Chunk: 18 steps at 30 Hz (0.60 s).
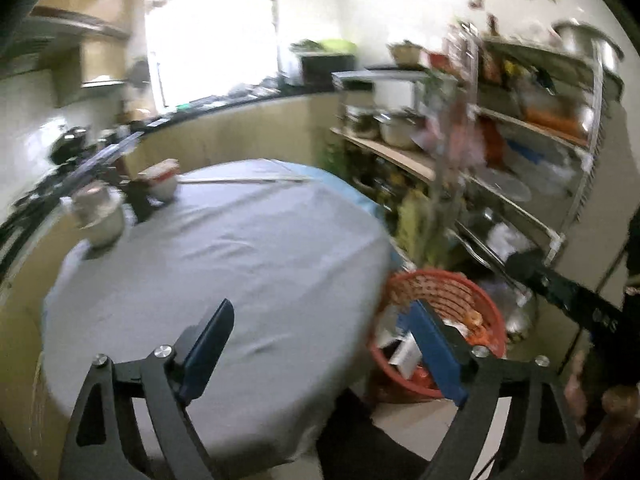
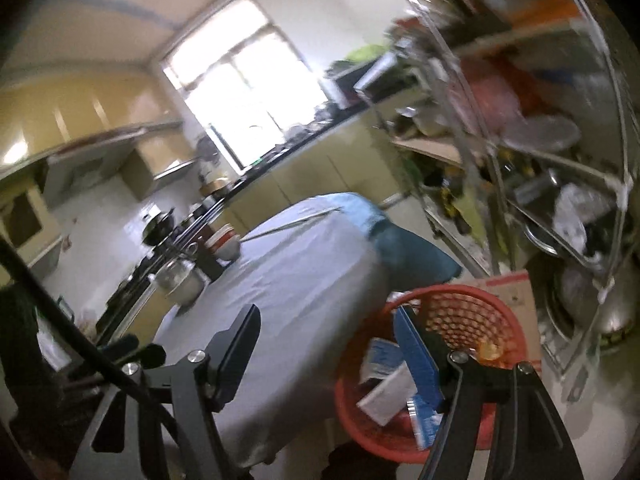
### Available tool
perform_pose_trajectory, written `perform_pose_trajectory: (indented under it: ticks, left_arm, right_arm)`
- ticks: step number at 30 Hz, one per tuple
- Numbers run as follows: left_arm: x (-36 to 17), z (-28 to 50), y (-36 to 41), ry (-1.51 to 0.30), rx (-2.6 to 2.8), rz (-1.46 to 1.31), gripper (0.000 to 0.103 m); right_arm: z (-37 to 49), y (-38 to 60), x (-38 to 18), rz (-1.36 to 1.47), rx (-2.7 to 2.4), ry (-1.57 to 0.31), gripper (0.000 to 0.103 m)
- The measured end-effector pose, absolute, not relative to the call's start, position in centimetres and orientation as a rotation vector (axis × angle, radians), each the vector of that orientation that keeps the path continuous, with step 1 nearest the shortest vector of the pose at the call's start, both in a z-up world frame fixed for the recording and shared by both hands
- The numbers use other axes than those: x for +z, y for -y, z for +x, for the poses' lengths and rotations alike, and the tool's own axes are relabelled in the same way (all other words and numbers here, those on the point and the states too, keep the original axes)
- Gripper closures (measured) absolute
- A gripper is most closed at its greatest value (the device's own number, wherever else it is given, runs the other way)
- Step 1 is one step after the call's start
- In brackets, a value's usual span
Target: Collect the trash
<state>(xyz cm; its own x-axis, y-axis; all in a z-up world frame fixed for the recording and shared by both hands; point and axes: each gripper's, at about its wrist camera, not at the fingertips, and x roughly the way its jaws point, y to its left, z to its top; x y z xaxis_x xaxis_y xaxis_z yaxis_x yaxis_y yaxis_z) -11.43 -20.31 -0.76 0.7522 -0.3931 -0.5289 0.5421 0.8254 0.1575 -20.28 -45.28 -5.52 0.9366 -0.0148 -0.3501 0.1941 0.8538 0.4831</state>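
A basket [image 2: 460, 312] holding boxes [image 2: 386, 396] stands on the floor right of the table [image 2: 300, 280].

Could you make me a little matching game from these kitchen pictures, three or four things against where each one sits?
Things:
1. red mesh basket
2. two bowls
3. white paper packets
4. metal pots

Places:
A. on the wire shelf rack
B. inside the basket
C. on the floor beside the round table
D. at the far left edge of the grey tablecloth

Pairs: 1-C, 2-D, 3-B, 4-A
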Motion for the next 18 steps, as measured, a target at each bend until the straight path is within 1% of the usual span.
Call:
perform_pose_trajectory:
  ticks: [4,9,15,17,18]
  left_arm:
    - [1.0,-12.3,16.5,-0.429,-0.408,0.295,0.011]
    - [2.1,-12.7,12.5,-0.406,-0.264,0.297,0.011]
    - [2.8,-13.1,8.2,-0.381,-0.124,0.255,0.01]
    - [2.9,-13.4,7.3,-0.366,-0.09,0.244,0.008]
    - [3.1,-13.5,6.9,-0.359,-0.077,0.239,0.005]
  right_arm:
    - [-20.3,40.9,-3.1,0.424,-0.093,-0.328,0.03]
    - [-20.0,35.9,-0.6,0.338,-0.041,-0.308,0.03]
    - [-20.4,31.2,1.1,0.237,-0.028,-0.283,0.03]
    - [-20.3,30.1,1.3,0.21,-0.03,-0.285,0.03]
    - [-20.4,29.5,1.2,0.198,-0.027,-0.289,0.03]
